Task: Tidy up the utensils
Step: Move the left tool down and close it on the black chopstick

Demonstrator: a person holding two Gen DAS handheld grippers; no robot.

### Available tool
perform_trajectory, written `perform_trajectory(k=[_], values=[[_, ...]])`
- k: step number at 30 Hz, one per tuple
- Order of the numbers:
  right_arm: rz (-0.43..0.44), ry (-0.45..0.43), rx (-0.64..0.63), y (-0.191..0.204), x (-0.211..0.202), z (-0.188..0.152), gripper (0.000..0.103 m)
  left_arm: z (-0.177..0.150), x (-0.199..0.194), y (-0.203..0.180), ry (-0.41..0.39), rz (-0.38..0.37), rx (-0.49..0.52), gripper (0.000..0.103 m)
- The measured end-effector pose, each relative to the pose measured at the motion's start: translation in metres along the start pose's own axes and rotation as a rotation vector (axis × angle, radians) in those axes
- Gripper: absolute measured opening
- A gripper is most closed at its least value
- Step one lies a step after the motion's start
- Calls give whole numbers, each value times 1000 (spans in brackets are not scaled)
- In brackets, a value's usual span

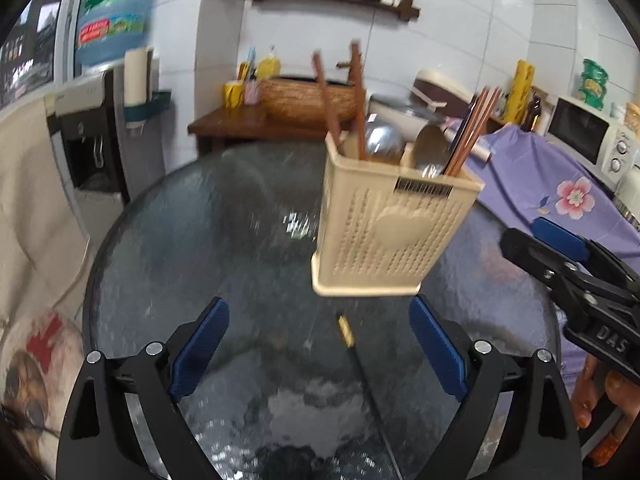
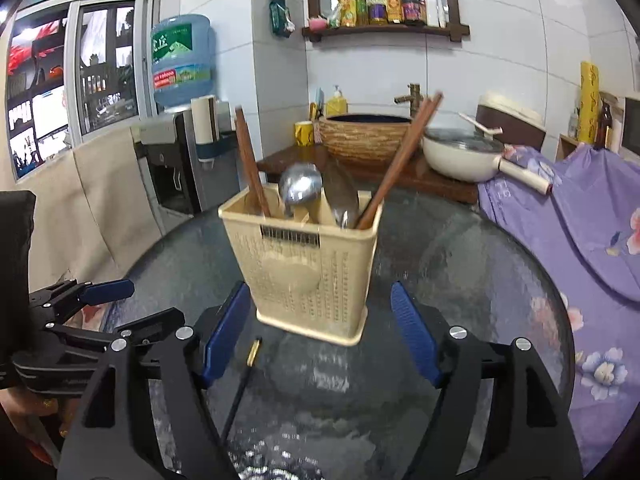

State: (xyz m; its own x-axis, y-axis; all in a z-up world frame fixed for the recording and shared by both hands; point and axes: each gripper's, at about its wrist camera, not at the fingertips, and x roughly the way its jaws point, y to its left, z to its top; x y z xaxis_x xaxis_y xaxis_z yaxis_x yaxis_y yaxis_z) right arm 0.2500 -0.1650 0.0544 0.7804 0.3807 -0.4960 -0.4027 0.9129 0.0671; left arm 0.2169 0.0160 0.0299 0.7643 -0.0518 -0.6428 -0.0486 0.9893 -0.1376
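A cream perforated utensil holder [image 2: 310, 276] stands upright on the round dark glass counter [image 2: 460, 280], holding two metal spoons [image 2: 301, 185] and brown wooden chopsticks [image 2: 400, 162] in its compartments. One black chopstick with a gold tip [image 2: 253, 353] lies flat on the counter just in front of the holder, apart from it.

The left hand-held gripper [image 1: 318, 354] is released, its blue pads spread wide with nothing between them; the gold-tipped chopstick lies on the glass below the gap. The right hand-held gripper [image 2: 320, 332] is likewise released and empty, its pads standing to either side of the holder's base without touching it. In the left wrist view the right tool's black body bears raised letters reading "DAS".

Behind, a blue water jug [image 2: 182, 62] on a dispenser carries a green label with Chinese characters, too blurred to read. Bottles [image 2: 384, 4] on a wall shelf have labels that cannot be made out. A purple floral cloth [image 2: 580, 220] lies to the right.
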Motion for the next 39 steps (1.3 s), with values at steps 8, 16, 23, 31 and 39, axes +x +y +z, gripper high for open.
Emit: perform_trajectory(k=[8,16,23,31,39], values=[[-31,105,47,-9,8,-53,85,-33,30,11,139,38,-61,90],[-64,133,65,-24,14,-75,85,-40,36,1,153,79,-40,90],[-100,180,84,-41,15,-80,85,-41,43,-5,183,78,-63,89],[-133,228,80,-45,19,-82,85,-36,53,-6,223,27,-121,62],[-123,233,99,-50,18,-82,85,-26,77,-30,272,13,-72,42]])
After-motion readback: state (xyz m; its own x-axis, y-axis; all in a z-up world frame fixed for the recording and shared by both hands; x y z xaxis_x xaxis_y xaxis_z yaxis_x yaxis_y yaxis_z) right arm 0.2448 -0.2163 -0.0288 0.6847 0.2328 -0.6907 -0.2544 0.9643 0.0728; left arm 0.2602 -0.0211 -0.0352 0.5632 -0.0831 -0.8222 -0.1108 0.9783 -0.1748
